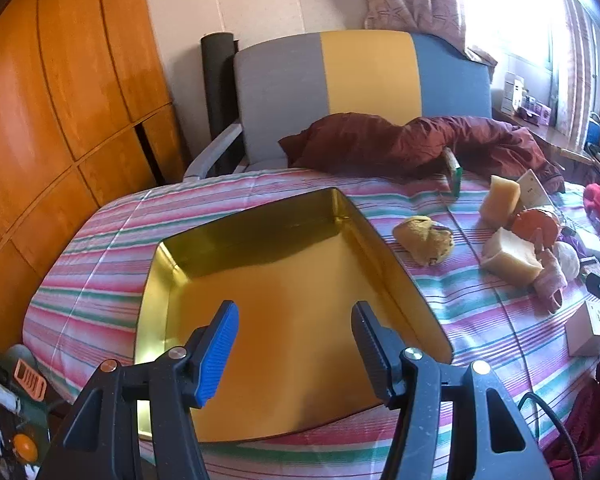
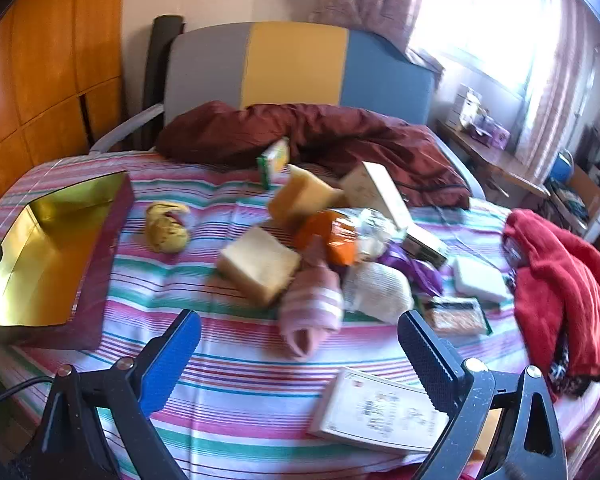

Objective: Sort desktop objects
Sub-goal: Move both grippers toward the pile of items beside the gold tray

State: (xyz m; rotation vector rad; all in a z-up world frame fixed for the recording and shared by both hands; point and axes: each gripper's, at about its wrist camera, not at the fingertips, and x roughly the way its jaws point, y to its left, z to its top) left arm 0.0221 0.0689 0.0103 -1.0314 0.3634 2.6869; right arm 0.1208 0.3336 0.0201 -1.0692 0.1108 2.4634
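Gold-lined tin box (image 1: 284,292) sits open on the striped bedsheet (image 1: 100,248), nothing in it, its outer wall dark red in the right wrist view (image 2: 100,264). Left gripper (image 1: 296,344) hangs tilted down above the box floor, jaws apart, nothing between the blue pad and the black one.

Right of the box, apart from it: a yellow rolled sock (image 1: 422,240) lying alone on the sheet. Farther right, a loose pile: two pale sponge blocks, one upright at the back (image 1: 500,200), one lying nearer (image 1: 510,254); an orange packet (image 1: 538,222) between them; a pink striped sock (image 2: 312,312) touching the near block; a cream knitted sock (image 2: 380,292) just beside the pink one. A small green-and-yellow carton (image 2: 276,160) leans by the maroon jacket (image 2: 320,132) at the head of the bed.

Right gripper (image 2: 300,354) held over the sheet in front of the pile, jaws spread wide, holding nothing. A flat white box (image 2: 380,412) with print lies just under its black finger. Red cloth (image 2: 560,280) heaped at the right edge. This view is slightly blurred.
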